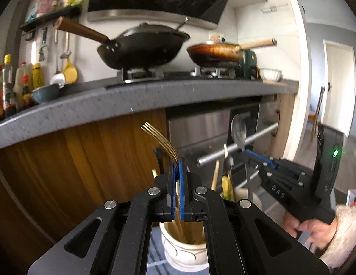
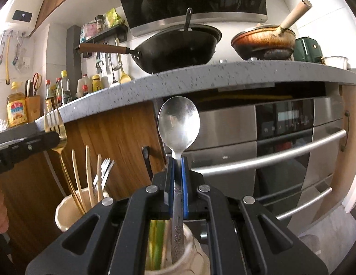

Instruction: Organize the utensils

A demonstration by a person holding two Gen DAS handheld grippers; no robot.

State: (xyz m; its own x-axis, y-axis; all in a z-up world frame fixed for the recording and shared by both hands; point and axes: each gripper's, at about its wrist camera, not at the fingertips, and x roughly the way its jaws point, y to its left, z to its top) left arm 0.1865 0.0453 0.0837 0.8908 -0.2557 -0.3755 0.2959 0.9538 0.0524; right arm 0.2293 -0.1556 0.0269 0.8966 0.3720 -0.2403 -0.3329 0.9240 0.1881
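Note:
My left gripper (image 1: 178, 163) is shut on a gold fork (image 1: 158, 141), tines up and leaning left. The fork's handle runs down into a cream ceramic holder (image 1: 184, 254) that holds wooden chopsticks. My right gripper (image 2: 178, 161) is shut on the neck of a silver spoon (image 2: 178, 123), bowl up. The spoon's patterned handle reaches into a second cream holder (image 2: 196, 252) with green and yellow sticks. In the right wrist view the left gripper (image 2: 54, 137) grips the fork (image 2: 59, 143) above the first holder (image 2: 63, 215), which also holds silver forks. In the left wrist view the spoon (image 1: 238, 130) stands at right.
A grey countertop edge (image 2: 201, 78) overhangs both holders, carrying a black wok (image 2: 175, 48), a brown pan (image 2: 262, 41) and bottles (image 2: 63, 91). Behind are a wooden cabinet door (image 2: 123, 137) and a steel oven with bar handles (image 2: 281, 153). A hand (image 1: 315, 229) holds the right gripper.

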